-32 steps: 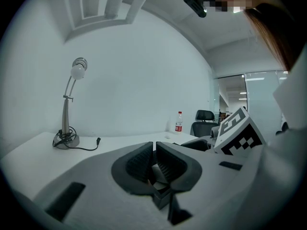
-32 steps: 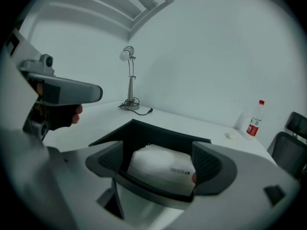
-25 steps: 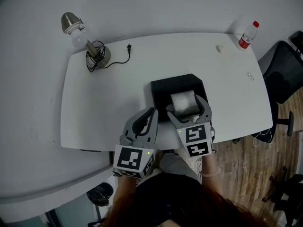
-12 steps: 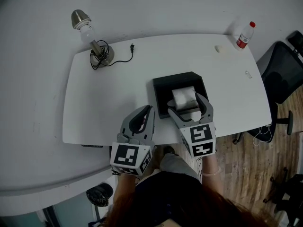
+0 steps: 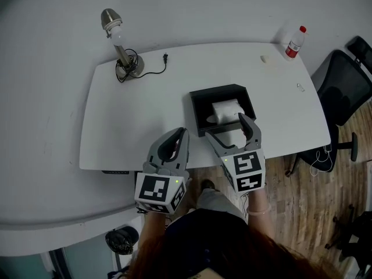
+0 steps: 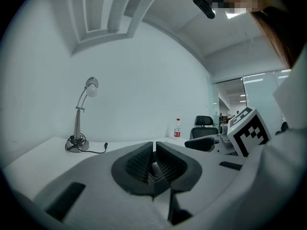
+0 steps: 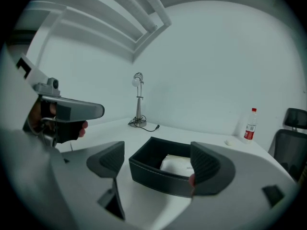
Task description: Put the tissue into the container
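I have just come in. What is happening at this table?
A person holds a two-jaw gripper in each hand at the near edge of the white table. The tissue lies inside the black container, so the task looks done. The right gripper is open and empty and faces the container from its near side. The left gripper is shut on nothing and is held beside the right one, apart from the container.
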`<state>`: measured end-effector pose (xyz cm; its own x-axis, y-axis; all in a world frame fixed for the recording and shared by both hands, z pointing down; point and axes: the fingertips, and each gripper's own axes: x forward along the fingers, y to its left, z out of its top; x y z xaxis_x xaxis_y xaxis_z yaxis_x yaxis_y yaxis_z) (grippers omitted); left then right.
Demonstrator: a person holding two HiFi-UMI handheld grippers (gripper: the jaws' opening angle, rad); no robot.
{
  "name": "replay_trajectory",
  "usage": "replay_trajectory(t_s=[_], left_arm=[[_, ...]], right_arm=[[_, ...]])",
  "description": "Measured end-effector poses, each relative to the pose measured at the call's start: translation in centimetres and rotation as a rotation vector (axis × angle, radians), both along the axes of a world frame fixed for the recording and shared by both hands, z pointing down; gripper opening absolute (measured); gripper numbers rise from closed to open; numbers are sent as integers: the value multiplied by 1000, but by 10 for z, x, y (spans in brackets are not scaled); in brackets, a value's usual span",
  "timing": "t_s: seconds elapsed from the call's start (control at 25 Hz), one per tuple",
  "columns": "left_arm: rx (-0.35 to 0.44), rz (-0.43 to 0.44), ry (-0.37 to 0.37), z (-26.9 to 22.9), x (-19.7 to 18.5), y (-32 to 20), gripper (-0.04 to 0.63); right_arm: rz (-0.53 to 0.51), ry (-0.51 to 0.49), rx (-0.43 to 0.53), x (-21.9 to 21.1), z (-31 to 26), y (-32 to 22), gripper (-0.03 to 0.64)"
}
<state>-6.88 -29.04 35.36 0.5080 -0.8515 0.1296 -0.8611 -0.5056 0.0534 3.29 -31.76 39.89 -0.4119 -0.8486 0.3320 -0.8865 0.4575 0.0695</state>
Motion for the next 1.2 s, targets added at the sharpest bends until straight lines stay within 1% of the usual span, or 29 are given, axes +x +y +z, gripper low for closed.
replay_trajectory(t_s=[0.76, 1.2], left_arm=[[37, 27, 18, -15, -25, 78, 38], [51, 27, 37, -19, -41, 126, 38]], right_arm=[[-4, -9, 60, -32, -26, 81, 443], [49, -56, 102, -40, -39, 129, 443]])
